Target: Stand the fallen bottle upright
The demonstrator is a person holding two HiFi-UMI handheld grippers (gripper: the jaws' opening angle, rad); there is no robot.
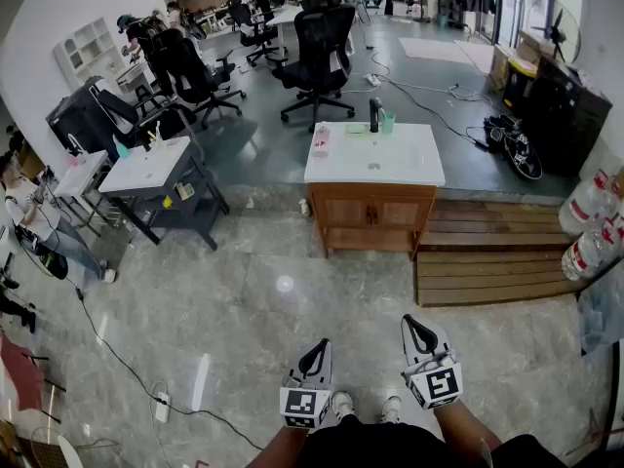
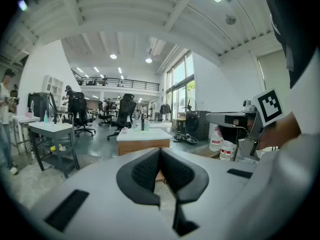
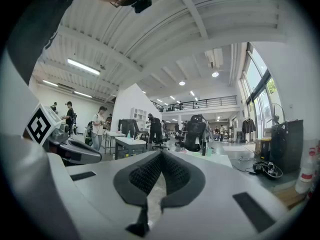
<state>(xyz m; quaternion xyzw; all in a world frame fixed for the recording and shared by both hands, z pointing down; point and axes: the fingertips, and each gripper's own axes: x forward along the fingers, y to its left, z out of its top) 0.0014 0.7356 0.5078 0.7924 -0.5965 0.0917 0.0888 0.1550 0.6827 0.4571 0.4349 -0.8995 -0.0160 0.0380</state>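
Left tool (image 1: 316, 347) and right tool (image 1: 418, 326) carried shut, empty, low at six o'clock, since the bottle (image 1: 321, 140) sits well off at twelve, on the counter (image 1: 417, 167), nine o'clock edge, not yet reached.

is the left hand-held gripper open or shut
Shut and empty: on the left hand-held gripper the black pads meet at the tips, with nothing between them.

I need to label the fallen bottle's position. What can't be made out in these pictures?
- Head view: the pinkish item on the white vanity top is too small to tell as a bottle, or as lying.
- Left gripper view: things on that top are tiny specks.
- Head view: the jugs are cut off by the right edge.
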